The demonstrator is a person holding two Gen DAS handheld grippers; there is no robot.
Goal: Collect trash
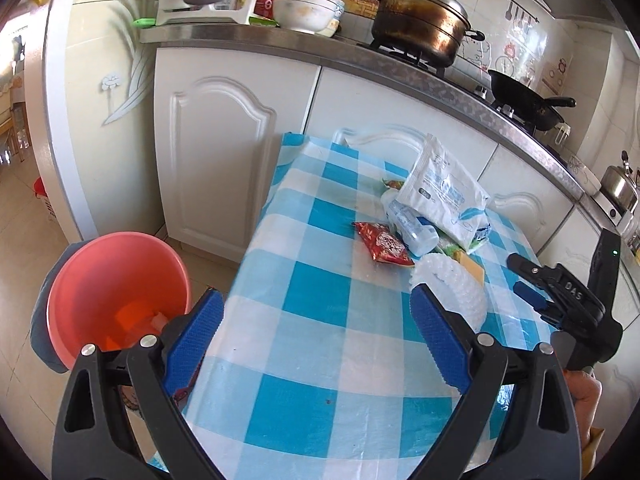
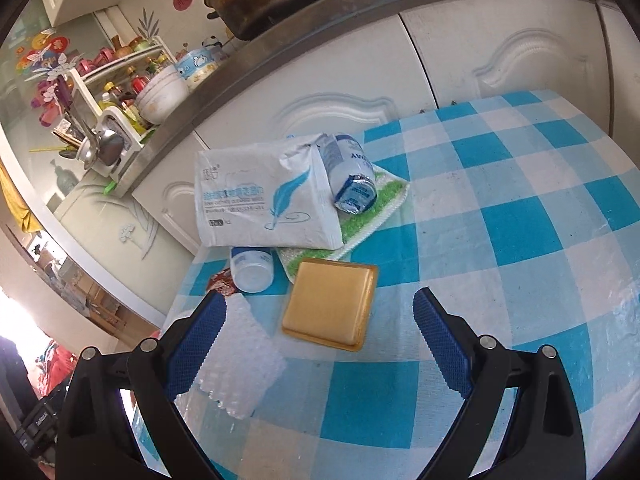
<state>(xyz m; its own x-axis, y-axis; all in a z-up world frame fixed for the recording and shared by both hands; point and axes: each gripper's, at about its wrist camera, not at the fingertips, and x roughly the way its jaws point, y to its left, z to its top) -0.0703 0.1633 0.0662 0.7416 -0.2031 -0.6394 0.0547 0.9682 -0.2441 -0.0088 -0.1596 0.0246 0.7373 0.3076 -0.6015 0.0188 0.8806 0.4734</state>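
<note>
Pink bin (image 1: 116, 292) in left view only

Table (image 1: 320, 340): bin (image 1: 116, 292) standing off its nine o'clock edge. Trash lying clustered toward two o'clock: wipes pack (image 2: 264, 196) resting on bottle (image 2: 252, 268) and cloth (image 2: 372, 204); second bottle (image 2: 352, 176) lying on cloth; snack wrapper (image 1: 384, 244) lying at bottle's nine o'clock.

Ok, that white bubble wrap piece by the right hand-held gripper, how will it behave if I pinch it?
The bubble wrap will probably be floppy and very light. Its bumpy plastic may squash and slip between the pads, so it could droop or pull free.
</note>
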